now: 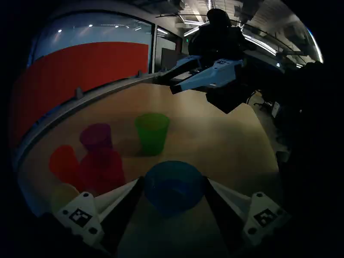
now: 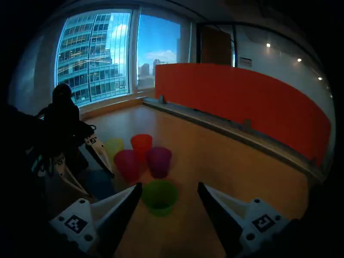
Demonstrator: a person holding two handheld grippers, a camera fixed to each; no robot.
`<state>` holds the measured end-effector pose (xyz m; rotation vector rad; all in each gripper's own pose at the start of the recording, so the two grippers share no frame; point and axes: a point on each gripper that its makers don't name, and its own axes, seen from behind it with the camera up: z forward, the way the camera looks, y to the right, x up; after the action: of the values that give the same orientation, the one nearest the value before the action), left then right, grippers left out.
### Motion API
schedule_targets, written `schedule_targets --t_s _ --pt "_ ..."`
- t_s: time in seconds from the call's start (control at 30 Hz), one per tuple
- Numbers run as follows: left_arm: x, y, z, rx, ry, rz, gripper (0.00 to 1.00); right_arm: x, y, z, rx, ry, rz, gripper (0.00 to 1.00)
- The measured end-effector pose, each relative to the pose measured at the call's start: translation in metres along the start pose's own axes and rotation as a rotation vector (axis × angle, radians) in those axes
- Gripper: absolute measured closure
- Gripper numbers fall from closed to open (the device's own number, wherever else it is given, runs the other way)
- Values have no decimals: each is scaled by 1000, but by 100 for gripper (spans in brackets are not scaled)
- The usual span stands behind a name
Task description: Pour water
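Currently the left hand-held gripper (image 1: 172, 179) is seen clenched on the blue cup (image 1: 174, 189), with one finger pressed to each side of it and the table (image 1: 223, 142) beneath. The right hand-held gripper (image 2: 169, 185) is held released, its fingers spread. The green cup (image 2: 159, 196) stands upright on the table just ahead between them, untouched. Beyond it, a purple cup (image 2: 159, 161), pink cup (image 2: 127, 164), red cup (image 2: 141, 145) and yellow cup (image 2: 114, 147) are clustered, backed by an orange partition (image 2: 241, 94).
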<state>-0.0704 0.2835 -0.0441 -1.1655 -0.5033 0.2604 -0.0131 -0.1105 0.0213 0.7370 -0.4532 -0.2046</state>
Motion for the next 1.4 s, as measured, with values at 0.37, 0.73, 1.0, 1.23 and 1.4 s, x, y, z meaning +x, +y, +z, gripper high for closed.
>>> schedule_targets --t_s 0.37,0.73,1.0,1.23,1.4 --pt "-1 2 1 5 3 5 10 -9 -3 11 9 -18 -7 0" --pt "-1 4 1 8 7 11 10 -25 -17 25 39 -44 -6 0" --pt "0 3 1 9 9 10 10 -39 -25 34 48 -71 -11 0" --pt "0 3 1 9 10 9 10 -51 -24 40 43 -93 -13 0" --pt "0 3 2 10 11 7 10 -58 -21 45 36 -105 -17 0"
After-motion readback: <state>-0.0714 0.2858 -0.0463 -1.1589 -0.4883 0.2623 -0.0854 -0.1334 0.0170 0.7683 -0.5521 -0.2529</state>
